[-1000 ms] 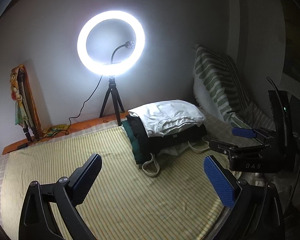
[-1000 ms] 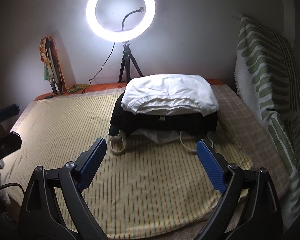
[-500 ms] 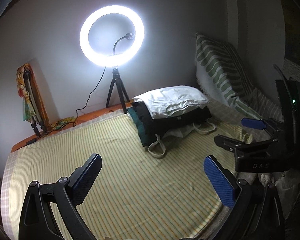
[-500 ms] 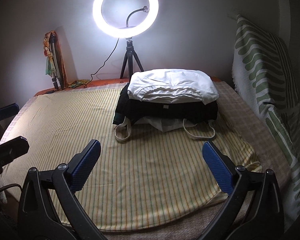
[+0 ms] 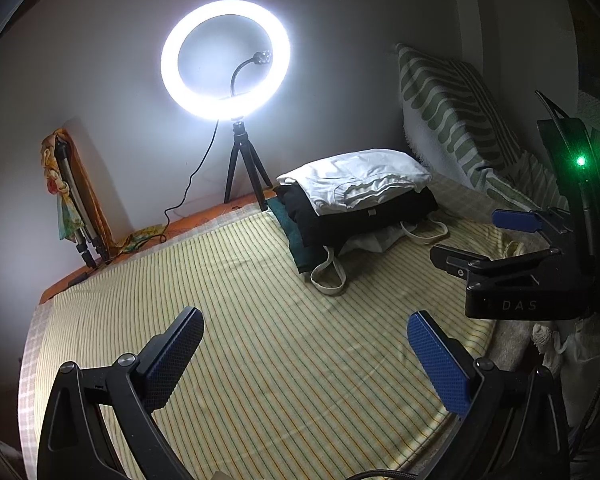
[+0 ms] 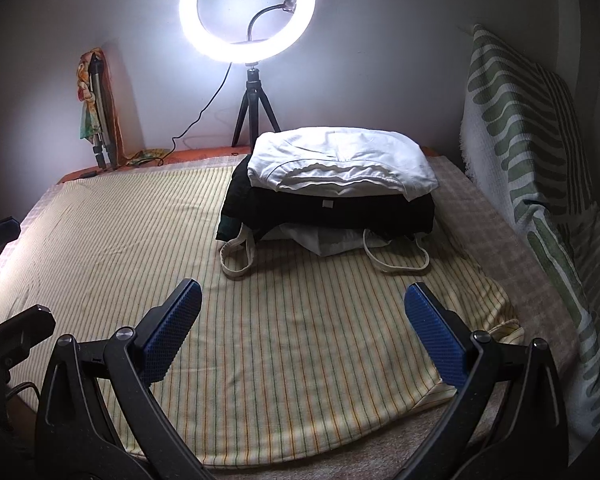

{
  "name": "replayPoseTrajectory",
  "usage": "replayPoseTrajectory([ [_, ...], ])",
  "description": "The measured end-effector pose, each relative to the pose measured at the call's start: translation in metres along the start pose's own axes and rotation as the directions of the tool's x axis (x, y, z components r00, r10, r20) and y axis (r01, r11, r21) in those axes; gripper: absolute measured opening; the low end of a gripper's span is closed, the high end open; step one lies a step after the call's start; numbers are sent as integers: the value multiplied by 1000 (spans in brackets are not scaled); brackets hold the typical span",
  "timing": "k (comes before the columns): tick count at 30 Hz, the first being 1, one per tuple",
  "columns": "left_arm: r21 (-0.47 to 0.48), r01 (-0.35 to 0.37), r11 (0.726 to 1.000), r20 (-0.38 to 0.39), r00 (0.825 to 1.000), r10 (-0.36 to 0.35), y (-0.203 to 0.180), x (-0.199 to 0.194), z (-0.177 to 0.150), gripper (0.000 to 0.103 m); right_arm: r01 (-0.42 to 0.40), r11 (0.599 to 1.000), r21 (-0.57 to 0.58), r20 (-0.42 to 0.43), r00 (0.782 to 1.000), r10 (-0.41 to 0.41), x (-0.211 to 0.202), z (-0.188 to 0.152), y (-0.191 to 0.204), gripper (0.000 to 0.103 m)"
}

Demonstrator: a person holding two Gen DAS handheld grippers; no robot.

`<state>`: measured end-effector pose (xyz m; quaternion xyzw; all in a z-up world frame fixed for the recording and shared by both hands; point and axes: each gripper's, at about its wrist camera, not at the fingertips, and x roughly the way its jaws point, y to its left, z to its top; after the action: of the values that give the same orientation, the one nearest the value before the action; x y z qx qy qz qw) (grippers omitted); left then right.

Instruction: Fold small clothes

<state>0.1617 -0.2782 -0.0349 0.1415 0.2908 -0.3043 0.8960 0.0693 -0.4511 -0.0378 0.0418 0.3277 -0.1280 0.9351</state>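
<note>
Both grippers hang back over the near edge of the bed, nothing in hand. The left gripper [image 5: 306, 354] has its jaws spread wide, and the right gripper [image 6: 302, 328] matches it, blue pads well apart. Centre-right of both frames, toward the back, sits the stack of folded clothes [image 6: 332, 204]: a white garment [image 6: 340, 164] on top, a black garment [image 6: 340, 214] beneath, cream loop handles poking out below. The stack is parked at the far side, I'd judge, to leave the striped sheet [image 6: 260, 328] free as folding space. The ring light [image 6: 247, 7], upper centre, lights the whole sheet. No unfolded garment shows anywhere.
</note>
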Motion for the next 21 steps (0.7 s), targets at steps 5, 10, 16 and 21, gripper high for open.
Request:
replayPoseTrajectory([
  [5, -8, -1, 1000, -1, 1000, 1, 2, 0, 1, 103, 2, 1000, -16, -2, 1000, -2, 2, -1, 5, 103],
  [10, -10, -1, 1000, -8, 1000, 1, 3, 0, 0, 103, 3, 1000, -30, -20, 1000, -4, 9, -2, 8, 103],
  [16, -11, 0, 1000, -9, 1000, 0, 3, 1, 1, 103, -4, 1000, -27, -31, 1000, 3, 12, -2, 7, 103],
  [21, -12, 4, 1000, -7, 1000, -4, 2, 0, 1, 103, -3, 1000, -30, -34, 999, 2, 12, -2, 7, 103],
])
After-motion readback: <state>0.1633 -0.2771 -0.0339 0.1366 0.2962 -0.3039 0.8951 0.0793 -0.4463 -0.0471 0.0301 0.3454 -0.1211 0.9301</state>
